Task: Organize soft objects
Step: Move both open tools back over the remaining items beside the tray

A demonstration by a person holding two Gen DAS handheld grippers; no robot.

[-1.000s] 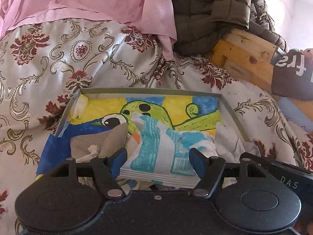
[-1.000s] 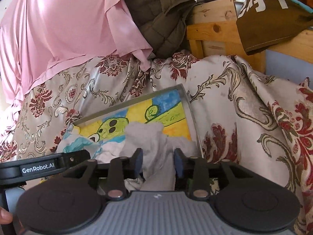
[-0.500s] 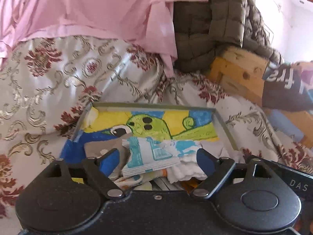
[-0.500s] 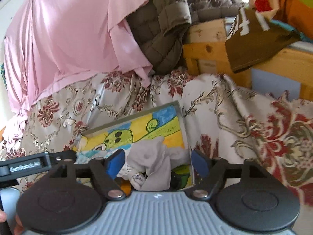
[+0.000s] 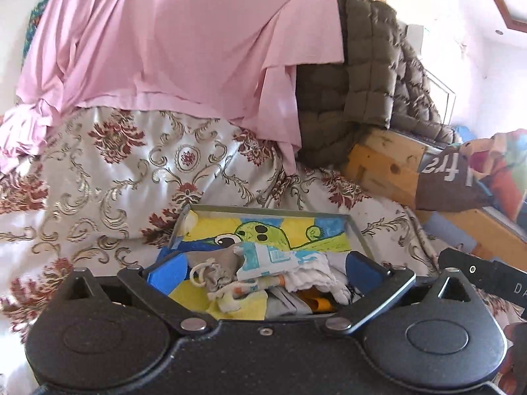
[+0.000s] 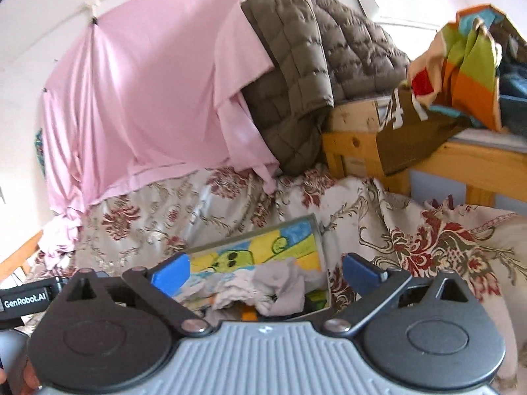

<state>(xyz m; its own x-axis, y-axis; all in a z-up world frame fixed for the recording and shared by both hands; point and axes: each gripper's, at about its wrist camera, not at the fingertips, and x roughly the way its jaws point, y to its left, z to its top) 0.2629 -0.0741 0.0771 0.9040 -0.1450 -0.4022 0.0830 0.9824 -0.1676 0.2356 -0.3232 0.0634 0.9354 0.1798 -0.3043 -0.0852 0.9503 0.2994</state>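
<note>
Where floral bedspread (image 5: 138,177) spreads — pink sheet (image 5: 171,42) behind, wooden frame (image 6: 461,164) beside.

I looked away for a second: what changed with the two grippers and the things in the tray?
Both let go. The left gripper released the blue-and-white packet, the right gripper the grey cloth; their fingers are opening, nothing between them, and both drew back upward. Both items lie in the painted tray, unmoved on the floral cloth.

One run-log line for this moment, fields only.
left gripper: jaws opening, nothing held | right gripper: jaws opening, nothing held | soft items: piled in tray | tray: on floral bedspread
</note>
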